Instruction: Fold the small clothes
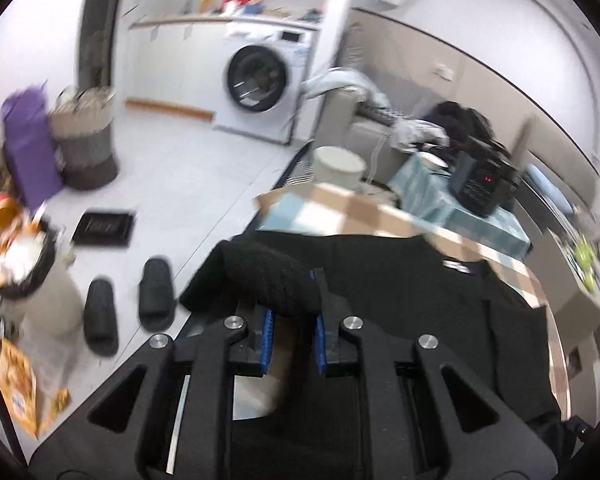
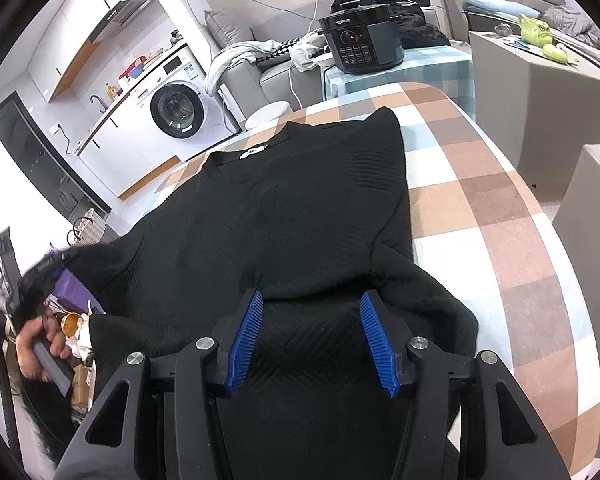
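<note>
Black top (image 2: 300, 208) flat on checked table (image 2: 500, 208), collar far, hem near. Left gripper (image 1: 294, 300) pinching sleeve; right gripper (image 2: 312, 316) spread over hem. Table bare rightward.

The left claw (image 1: 292, 304) hides its own tips under a fold of the black sweater (image 1: 400, 280), and that whole wrist view is smeared. In the right wrist view the sweater's near hem runs under the right claw (image 2: 312, 300), and the hand (image 2: 40, 344) at the left edge is blurred.

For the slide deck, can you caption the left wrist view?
Left tongs pinch a bunched edge of the black knit top above the checked tablecloth, washing machine behind.
</note>
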`<state>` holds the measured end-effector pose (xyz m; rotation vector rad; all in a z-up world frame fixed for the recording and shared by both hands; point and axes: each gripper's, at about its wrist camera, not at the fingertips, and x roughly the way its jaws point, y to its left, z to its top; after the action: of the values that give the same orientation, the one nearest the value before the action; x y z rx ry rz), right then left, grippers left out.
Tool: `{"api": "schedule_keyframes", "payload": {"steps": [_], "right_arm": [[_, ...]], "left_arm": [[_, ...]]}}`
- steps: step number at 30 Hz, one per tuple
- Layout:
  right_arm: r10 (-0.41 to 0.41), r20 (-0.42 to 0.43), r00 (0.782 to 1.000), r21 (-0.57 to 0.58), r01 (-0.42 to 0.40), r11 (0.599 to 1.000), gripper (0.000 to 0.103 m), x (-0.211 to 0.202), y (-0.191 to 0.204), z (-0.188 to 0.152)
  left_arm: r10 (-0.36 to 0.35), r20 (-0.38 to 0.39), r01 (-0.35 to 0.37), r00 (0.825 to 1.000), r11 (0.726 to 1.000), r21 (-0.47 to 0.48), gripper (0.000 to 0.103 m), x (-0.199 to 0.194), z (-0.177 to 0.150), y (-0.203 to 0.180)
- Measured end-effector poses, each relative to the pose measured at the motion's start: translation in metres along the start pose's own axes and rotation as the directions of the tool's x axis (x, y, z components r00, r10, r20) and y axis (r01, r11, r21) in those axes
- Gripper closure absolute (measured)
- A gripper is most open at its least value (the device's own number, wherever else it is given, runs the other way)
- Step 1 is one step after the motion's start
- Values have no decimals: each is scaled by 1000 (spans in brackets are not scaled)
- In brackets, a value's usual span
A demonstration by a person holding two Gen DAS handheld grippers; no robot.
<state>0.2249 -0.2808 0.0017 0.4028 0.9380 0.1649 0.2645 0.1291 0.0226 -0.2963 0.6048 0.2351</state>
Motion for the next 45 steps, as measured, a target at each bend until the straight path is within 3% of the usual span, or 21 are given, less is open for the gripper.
{"api": "schedule_keyframes", "payload": {"steps": [5,10,12,14,15,20,27,33,40,45], "right_arm": [[-4,-4,1000,16,4,1000,51,-2,-8,-2],[-3,-17,1000,25,4,1000,51,2,-11,-4],[6,-24,1000,26,-5,1000,51,5,-10,-5],[11,-26,1000,23,-11,1000,51,6,-9,-6],[15,-25,1000,21,-15,1000,51,6,-8,-6],[23,-27,999,23,-22,999,51,7,-6,-7],[24,-24,999,25,-23,999,50,6,-6,-7],[31,-22,999,25,-30,999,50,6,-5,-6],[28,-27,999,15,-28,999,48,11,-2,-4],[-10,-14,1000,1,10,1000,47,17,2,1]], "left_arm": [[-130,-13,130,991,979,156,90,-6,-6,-105],[-260,-193,308,946,907,288,87,10,-48,-201],[-250,-277,334,928,888,317,72,19,-68,-221],[-259,-293,349,921,882,317,52,19,-81,-227],[-263,-297,355,918,880,317,49,16,-85,-231],[-245,-309,344,919,881,325,44,15,-91,-224],[-231,-314,326,921,898,295,38,16,-99,-169],[-204,-298,287,933,920,267,23,15,-95,-149],[-136,-299,198,945,961,191,21,35,-85,-117],[-120,-324,142,938,989,45,22,65,-80,-82]]}}
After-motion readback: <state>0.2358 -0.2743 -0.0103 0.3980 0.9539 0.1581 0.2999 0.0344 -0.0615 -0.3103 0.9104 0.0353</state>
